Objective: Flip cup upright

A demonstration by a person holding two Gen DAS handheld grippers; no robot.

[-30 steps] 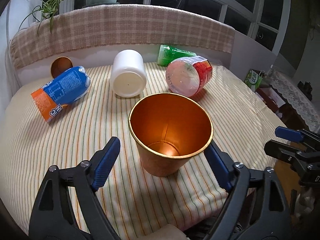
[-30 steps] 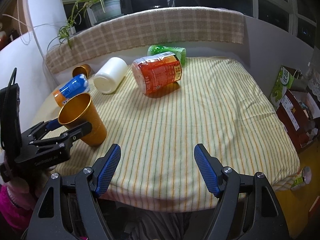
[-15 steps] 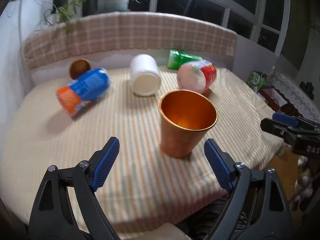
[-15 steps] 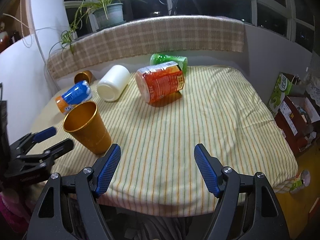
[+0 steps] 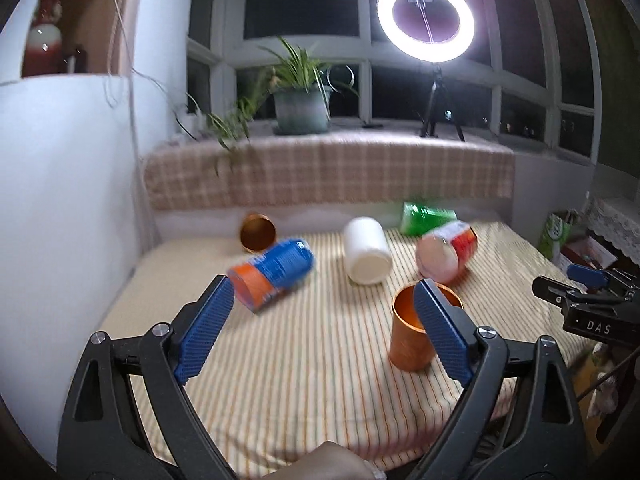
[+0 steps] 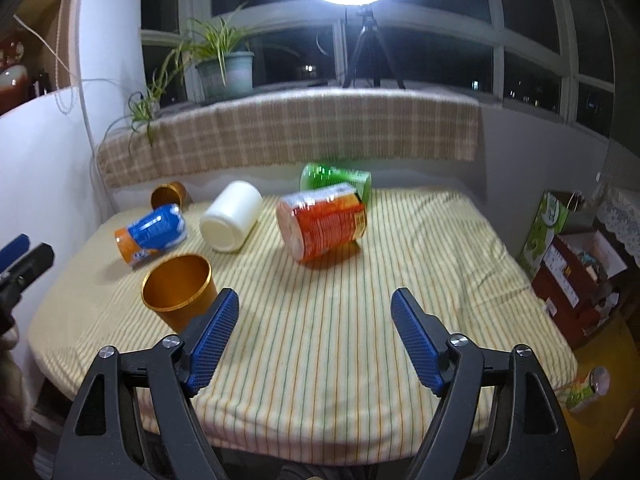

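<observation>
A copper-coloured cup stands upright on the striped tablecloth, mouth up; it also shows in the right wrist view at the left front. My left gripper is open and empty, drawn back and raised, with its right finger overlapping the cup in view. My right gripper is open and empty above the cloth's front edge, right of the cup. A second copper cup lies on its side at the back left, also in the right wrist view.
Lying on their sides: a blue-orange can, a white jar, a red-orange jar, a green bottle. A plaid-covered ledge, a potted plant and a ring light stand behind. Boxes sit right of the table.
My left gripper has pulled back and tilted upward away from the upright cup. The right gripper has also lifted its view; the cup stays standing.
</observation>
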